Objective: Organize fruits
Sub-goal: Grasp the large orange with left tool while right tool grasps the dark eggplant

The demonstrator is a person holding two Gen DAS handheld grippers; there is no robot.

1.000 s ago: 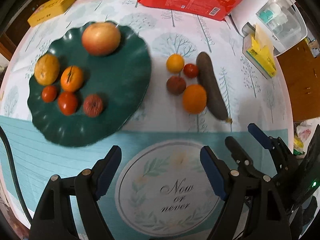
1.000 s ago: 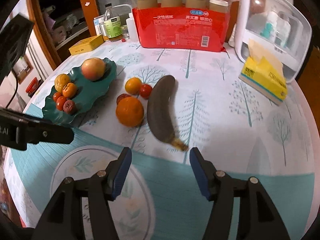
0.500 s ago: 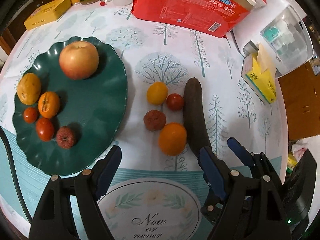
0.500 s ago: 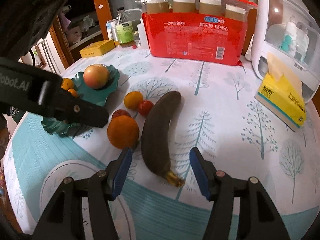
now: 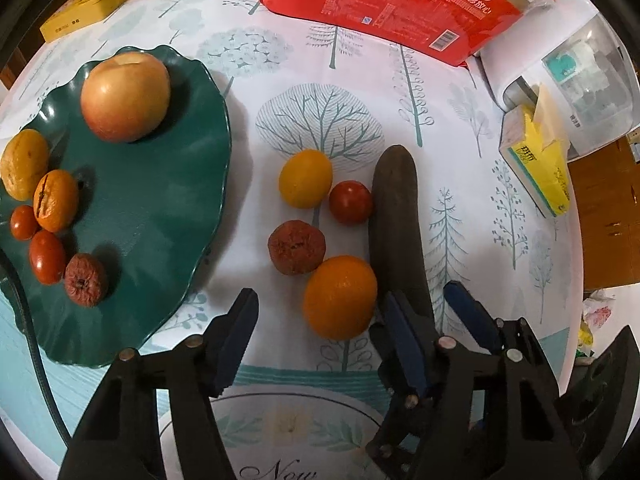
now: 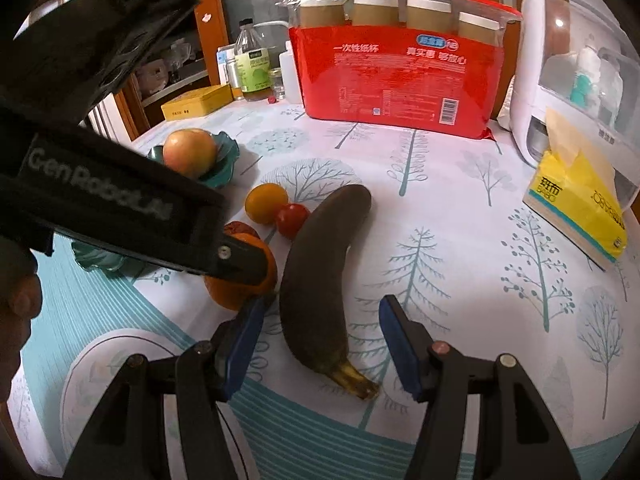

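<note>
Left wrist view: the left tongs (image 5: 320, 332) are hanging open and empty over a table (image 5: 352, 92) covered in a tree-print cloth, their blue pads spread on either side of a large orange (image 5: 340, 297). That orange is lying against a blackened banana (image 5: 396, 224), beside a wrinkled reddish-brown fruit (image 5: 296, 247), a small tomato (image 5: 351, 202) and a yellow-orange citrus (image 5: 305, 178), all loose on the cloth. Left of them a dark green scalloped plate (image 5: 160, 216) is carrying an apple (image 5: 125, 96), two yellowish-orange fruits, two small tomatoes and a shrivelled red fruit.

Right wrist view: the right tongs (image 6: 320, 344) are standing open, gripping nothing, with their pads flanking the stem end of the blackened banana (image 6: 320, 280) without touching it. The left tongs' black body is crossing the left of this view, covering part of the large orange (image 6: 240, 280) and most of the plate (image 6: 224, 160), where the apple (image 6: 190, 152) is showing. At the table's far edge a red pack of paper cups (image 6: 400, 80), a yellow tissue pack (image 6: 576, 208), a white appliance with a clear cover (image 6: 572, 80), a yellow tin (image 6: 198, 102) and several bottles are standing.
</note>
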